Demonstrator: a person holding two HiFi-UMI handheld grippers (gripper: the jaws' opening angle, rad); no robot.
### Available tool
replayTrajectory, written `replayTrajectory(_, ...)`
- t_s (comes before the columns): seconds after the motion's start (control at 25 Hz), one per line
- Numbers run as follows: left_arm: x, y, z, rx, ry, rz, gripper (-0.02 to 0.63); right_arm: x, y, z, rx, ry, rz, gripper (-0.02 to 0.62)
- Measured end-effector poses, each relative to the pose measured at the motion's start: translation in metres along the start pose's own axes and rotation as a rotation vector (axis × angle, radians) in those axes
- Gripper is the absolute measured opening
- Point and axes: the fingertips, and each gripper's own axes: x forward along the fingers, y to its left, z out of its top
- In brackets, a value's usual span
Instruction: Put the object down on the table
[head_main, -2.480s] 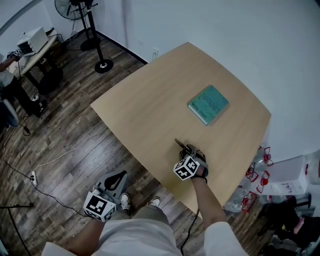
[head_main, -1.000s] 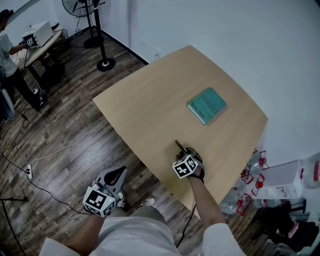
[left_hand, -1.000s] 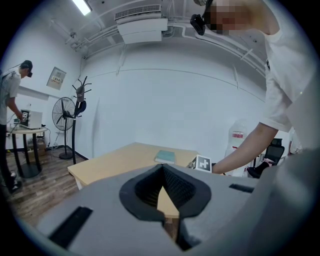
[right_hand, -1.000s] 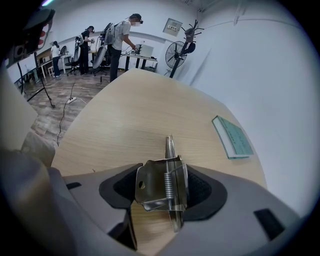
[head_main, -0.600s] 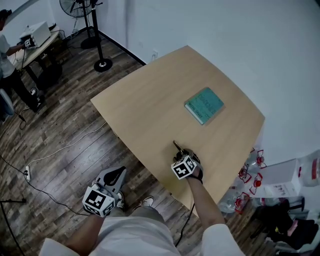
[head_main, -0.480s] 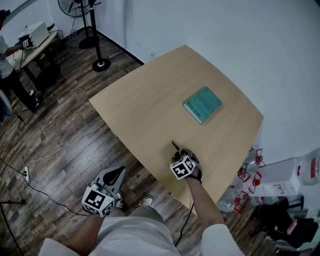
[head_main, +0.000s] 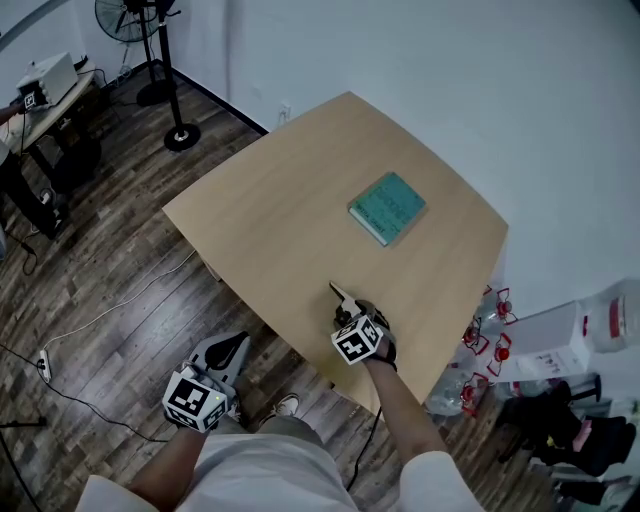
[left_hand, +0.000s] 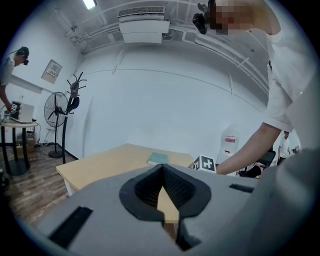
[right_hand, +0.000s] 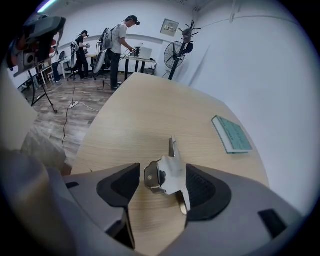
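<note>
A small shiny metal tool with a thin blade pointing away lies on the light wooden table near its front edge. My right gripper straddles it and its jaws are opening: a gap shows at the left pad, while the tool's right side still lies along the right pad. From the head camera, the right gripper sits low over the tool. My left gripper hangs beside the table over the floor, shut and empty. In its own view the left gripper points at the table.
A teal book lies at the far right of the table. Water bottles stand on the floor to the right. A fan stand and a desk are at far left. People work in the background.
The head view has drifted, so the table sits a little more to the left. My right gripper stays over the metal tool at the front edge. The left gripper has barely moved.
</note>
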Motion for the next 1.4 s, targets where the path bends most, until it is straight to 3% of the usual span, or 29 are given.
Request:
replayTrajectory(0.16, 0.001, 0.002, 0.008, 0.012, -0.013, -0.032, 0.006, -0.015, -0.005, 0.002, 0.043, -0.015, -0.035, 0.264)
replayTrajectory(0.44, -0.005, 0.009, 0.019, 0.033, -0.031, -0.082, 0.006, -0.059, -0.028, 0.016, 0.236, -0.115, -0.116, 0.257)
replayTrajectory(0.76, -0.014, 0.016, 0.046, 0.086, -0.071, -0.125, 0.006, -0.120, -0.048, 0.016, 0.381, -0.253, -0.238, 0.107)
replayTrajectory(1.0, -0.030, 0.025, 0.084, 0.170, -0.132, -0.137, 0.006, -0.175, -0.055, 0.026, 0.496, -0.398, -0.317, 0.002)
replayTrajectory(1.4, -0.044, 0.039, 0.136, 0.204, -0.219, -0.114, 0.006, -0.295, -0.081, 0.033, 0.651, -0.691, -0.413, -0.003)
